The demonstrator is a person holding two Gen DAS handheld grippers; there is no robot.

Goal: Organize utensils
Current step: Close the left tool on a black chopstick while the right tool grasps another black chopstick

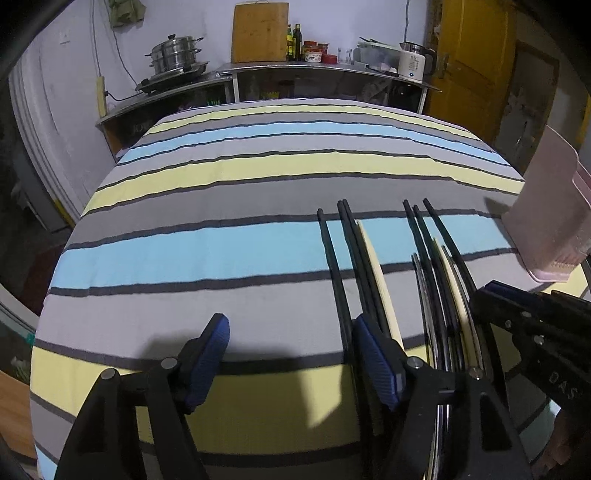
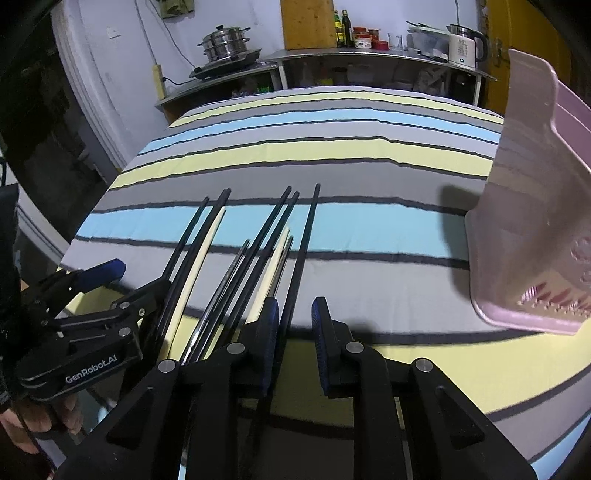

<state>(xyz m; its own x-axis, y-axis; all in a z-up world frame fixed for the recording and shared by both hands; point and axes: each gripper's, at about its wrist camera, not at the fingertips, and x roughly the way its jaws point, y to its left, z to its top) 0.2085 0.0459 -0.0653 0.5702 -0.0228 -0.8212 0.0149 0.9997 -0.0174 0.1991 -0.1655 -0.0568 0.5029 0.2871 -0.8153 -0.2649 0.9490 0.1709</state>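
A striped cloth (image 1: 229, 243) in grey, blue and yellow bands covers the worktop. On it, at the near right, lie the chopsticks (image 1: 388, 273): several black ones, two pale cream ones and a couple of thin shiny metal ones, side by side in a loose row with their tips pointing to the far side. Right of them stands a pink utensil holder (image 2: 532, 206), upright on the cloth and apart from the chopsticks.

The left tongs (image 1: 291, 354) hang over the cloth with blue pads spread wide and nothing between them; the right pad sits just over the leftmost black chopsticks. The right tongs (image 2: 293, 332) hover over the near ends of the rightmost chopsticks, the gap narrow, with no chopstick gripped between the pads.

Against the far wall a steel counter (image 1: 317, 68) carries a steamer pot (image 1: 175, 53), a wooden chopping board (image 1: 260, 31), bottles and a white kettle (image 1: 412, 61)
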